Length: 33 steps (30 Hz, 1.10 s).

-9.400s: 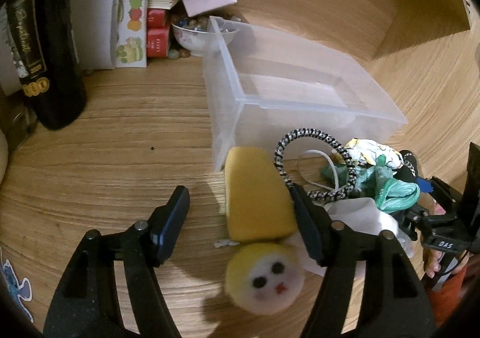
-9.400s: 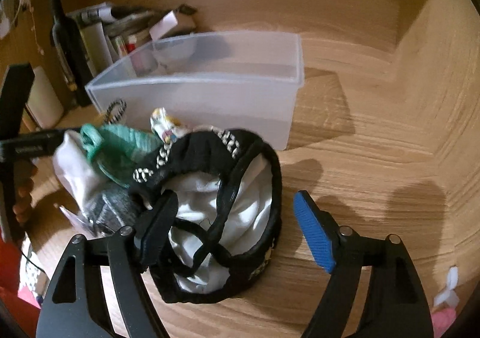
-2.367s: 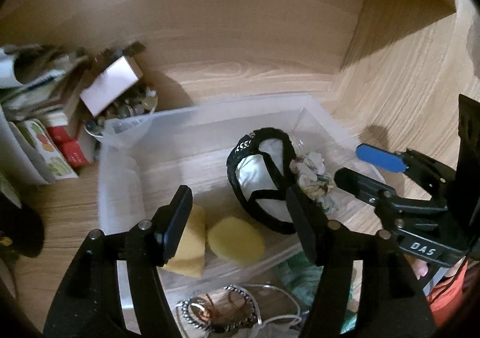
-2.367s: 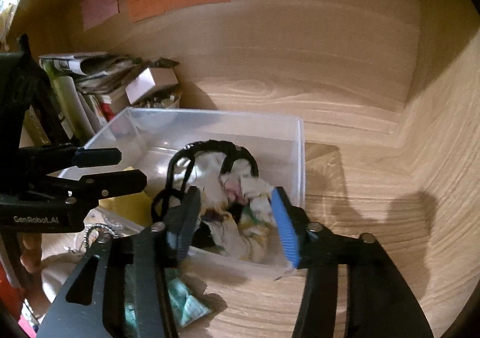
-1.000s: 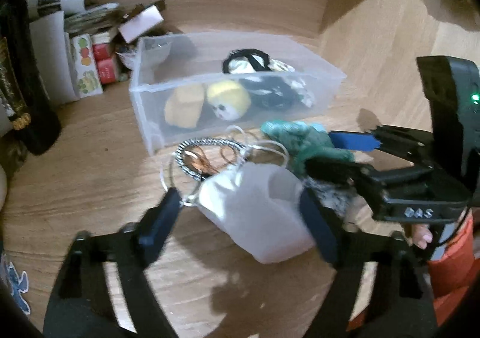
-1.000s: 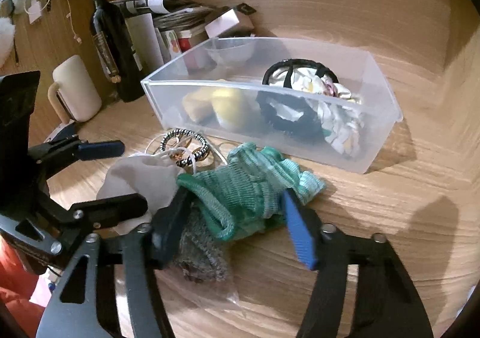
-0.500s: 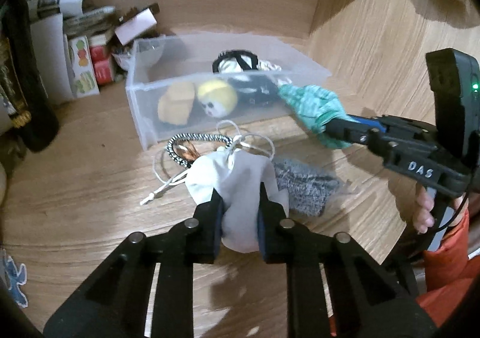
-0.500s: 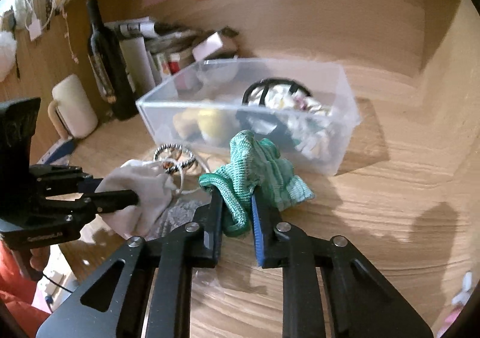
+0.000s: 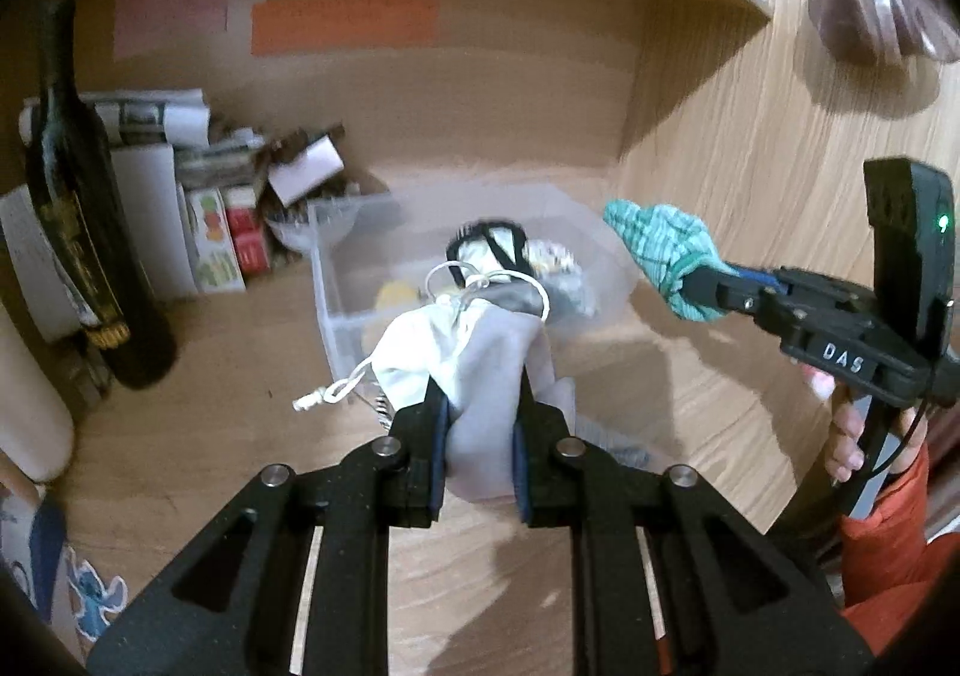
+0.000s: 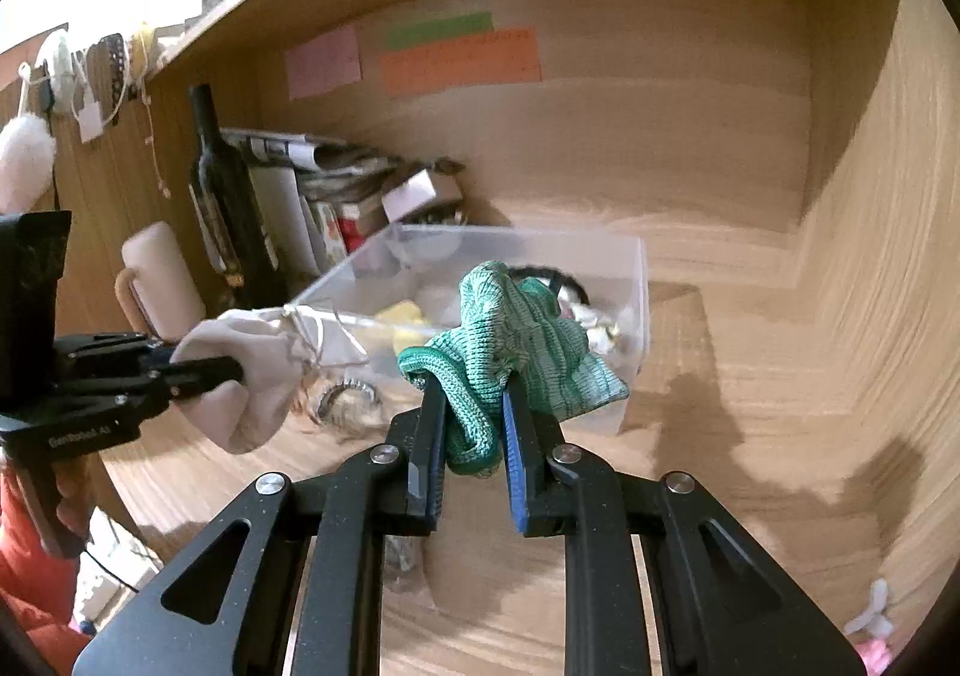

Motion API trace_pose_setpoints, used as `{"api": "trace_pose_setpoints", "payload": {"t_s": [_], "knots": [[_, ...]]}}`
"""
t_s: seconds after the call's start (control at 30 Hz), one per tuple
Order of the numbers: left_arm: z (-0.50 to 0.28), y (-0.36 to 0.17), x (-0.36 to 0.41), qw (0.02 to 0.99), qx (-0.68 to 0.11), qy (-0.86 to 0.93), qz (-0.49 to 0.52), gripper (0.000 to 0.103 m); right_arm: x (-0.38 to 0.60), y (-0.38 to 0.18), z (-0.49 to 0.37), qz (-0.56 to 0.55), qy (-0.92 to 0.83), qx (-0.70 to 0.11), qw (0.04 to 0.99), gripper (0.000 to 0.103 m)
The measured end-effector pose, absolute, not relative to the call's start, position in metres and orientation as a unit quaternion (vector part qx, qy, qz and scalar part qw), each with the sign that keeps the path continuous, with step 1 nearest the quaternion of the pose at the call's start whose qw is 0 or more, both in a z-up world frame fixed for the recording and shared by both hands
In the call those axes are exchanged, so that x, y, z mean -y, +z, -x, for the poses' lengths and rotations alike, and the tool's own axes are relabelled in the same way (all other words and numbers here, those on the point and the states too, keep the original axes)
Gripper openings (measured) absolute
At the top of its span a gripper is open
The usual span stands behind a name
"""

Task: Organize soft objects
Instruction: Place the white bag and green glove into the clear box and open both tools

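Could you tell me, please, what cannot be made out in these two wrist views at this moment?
- Contents of the clear plastic bin: left wrist view, motion blur and the white drawstring pouch in the left gripper cover them.
- Bin interior, right wrist view: the green knitted cloth in the right gripper hides its middle.
- Writing on the orange note: too small and blurred.
- Wine bottle label: unreadable.

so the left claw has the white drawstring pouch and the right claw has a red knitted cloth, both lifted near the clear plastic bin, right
Not quite: the knitted cloth in the right claw is green, not red, as the right wrist view shows. The left claw does hold the white drawstring pouch, both lifted near the clear plastic bin.
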<state>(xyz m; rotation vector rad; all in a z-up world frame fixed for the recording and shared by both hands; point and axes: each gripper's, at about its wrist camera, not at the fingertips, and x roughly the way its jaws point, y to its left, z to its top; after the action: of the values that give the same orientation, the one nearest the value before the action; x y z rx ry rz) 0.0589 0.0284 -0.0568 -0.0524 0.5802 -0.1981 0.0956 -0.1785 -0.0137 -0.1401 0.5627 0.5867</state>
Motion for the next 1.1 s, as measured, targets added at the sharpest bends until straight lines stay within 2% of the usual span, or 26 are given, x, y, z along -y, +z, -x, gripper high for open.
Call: {"api": "trace_pose_setpoints", "payload": {"t_s": [0.3,0.6,1.1], "knots": [[-0.072,-0.018,-0.041,0.969,-0.230,-0.079,0.031,0.017,0.170,0.000,-0.107,0.066,0.284,-0.244,0.925,0.015],[-0.108,-0.012,-0.049,0.975,-0.216,-0.048,0.029,0.017,0.154,0.013,-0.129,0.070,0.294,-0.225,0.926,0.015],[-0.186,-0.056,-0.050,0.956,-0.290,-0.035,0.034,0.017,0.112,-0.020,-0.185,0.082,0.308,-0.293,0.901,0.015]]}}
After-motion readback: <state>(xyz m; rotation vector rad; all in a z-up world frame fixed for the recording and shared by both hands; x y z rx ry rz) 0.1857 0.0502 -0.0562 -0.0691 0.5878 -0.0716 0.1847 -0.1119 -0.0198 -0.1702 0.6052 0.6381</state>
